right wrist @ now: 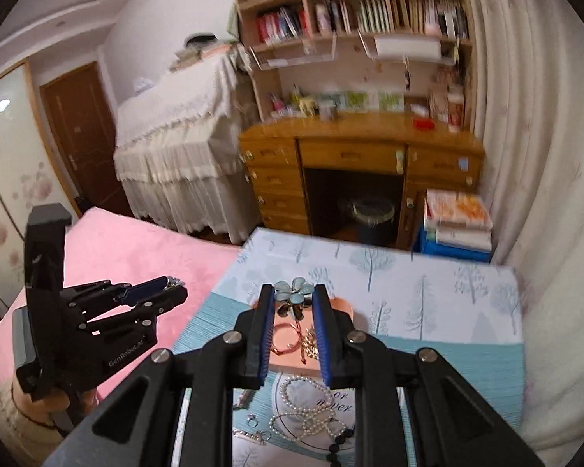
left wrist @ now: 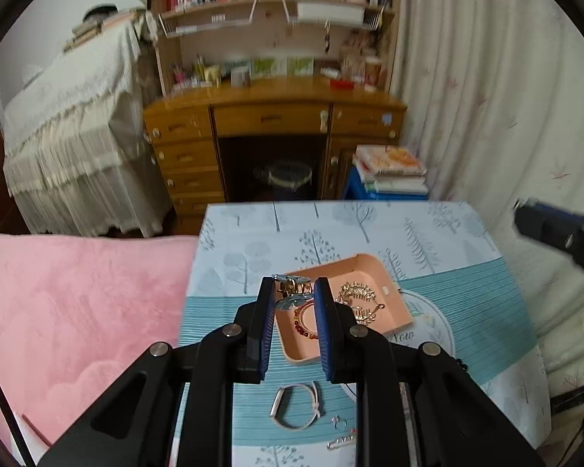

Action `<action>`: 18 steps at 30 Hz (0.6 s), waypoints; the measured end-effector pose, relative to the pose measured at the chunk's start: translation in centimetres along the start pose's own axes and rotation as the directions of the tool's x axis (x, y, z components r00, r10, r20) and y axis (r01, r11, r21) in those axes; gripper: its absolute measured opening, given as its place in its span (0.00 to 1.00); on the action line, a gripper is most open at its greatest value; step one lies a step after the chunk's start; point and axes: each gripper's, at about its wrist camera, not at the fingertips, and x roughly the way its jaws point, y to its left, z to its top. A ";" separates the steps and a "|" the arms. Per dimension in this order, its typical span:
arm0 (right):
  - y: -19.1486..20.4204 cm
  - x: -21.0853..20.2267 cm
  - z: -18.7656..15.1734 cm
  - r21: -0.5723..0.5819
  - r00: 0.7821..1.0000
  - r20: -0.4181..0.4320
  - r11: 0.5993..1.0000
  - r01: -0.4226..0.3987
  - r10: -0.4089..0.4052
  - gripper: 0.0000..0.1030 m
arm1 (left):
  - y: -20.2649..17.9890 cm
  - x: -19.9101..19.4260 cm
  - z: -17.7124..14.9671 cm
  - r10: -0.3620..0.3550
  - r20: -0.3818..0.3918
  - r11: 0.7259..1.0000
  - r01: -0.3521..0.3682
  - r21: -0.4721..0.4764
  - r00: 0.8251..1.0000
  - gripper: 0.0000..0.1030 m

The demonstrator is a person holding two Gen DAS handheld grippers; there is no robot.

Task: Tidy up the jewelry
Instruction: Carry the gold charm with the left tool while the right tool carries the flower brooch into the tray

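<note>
Two grippers are up over the jewelry, so let's start with the left wrist view: the left gripper (left wrist: 294, 292) has its blue pads drawn close and pinched on a silver-and-gold clip (left wrist: 296, 284), held at the very tips above the near-left corner of the peach tray (left wrist: 370, 262). In that tray lie a gold leaf chain (left wrist: 360, 299) towards the right and a red bead bracelet (left wrist: 303, 325) towards the front. The tray sits on the tree-print cloth (left wrist: 467, 272), and nearer the camera on that cloth are a white cord bracelet (left wrist: 296, 408), a small ring (left wrist: 338, 422) and a silver pin (left wrist: 342, 443). Far right, the right gripper (left wrist: 519, 214) pokes in, too blurred here to read its jaws. A pink blanket (left wrist: 78, 311) spreads out to the left. Over to the right wrist view: the right gripper (right wrist: 294, 294) has its jaws narrow and clamped on a pale blue flower brooch (right wrist: 294, 287), dark beads dangling just under the petals, all of it above the far end of the tray (right wrist: 344, 305). Down in the tray, a rose-gold hoop (right wrist: 286, 340) lies beside a gold chain (right wrist: 311, 344). In front of it on the cloth (right wrist: 447, 311) are a pearl strand (right wrist: 311, 408) and black beads (right wrist: 340, 439). At left, the left gripper (right wrist: 175, 287) hangs over the blanket (right wrist: 136, 249), something silvery glinting at its tip.
</note>
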 end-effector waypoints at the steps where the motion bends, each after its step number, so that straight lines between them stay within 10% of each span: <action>1: -0.5 1.9 -0.3 0.013 0.999 -0.038 1.000 0.004 -0.004 0.19 | -0.1 1.5 0.1 0.011 -0.019 1.000 -0.011 0.005 1.000 0.17; 13: -3.2 15.7 -6.3 0.075 0.940 -0.341 0.997 0.020 0.007 0.19 | -0.6 16.0 -3.4 -0.032 -0.300 0.999 0.020 -0.040 0.953 0.21; 18: -3.3 15.7 -6.3 0.092 0.944 -0.328 0.996 0.006 0.025 0.26 | -0.8 16.2 -4.1 -0.022 -0.288 1.000 0.017 -0.018 0.957 0.68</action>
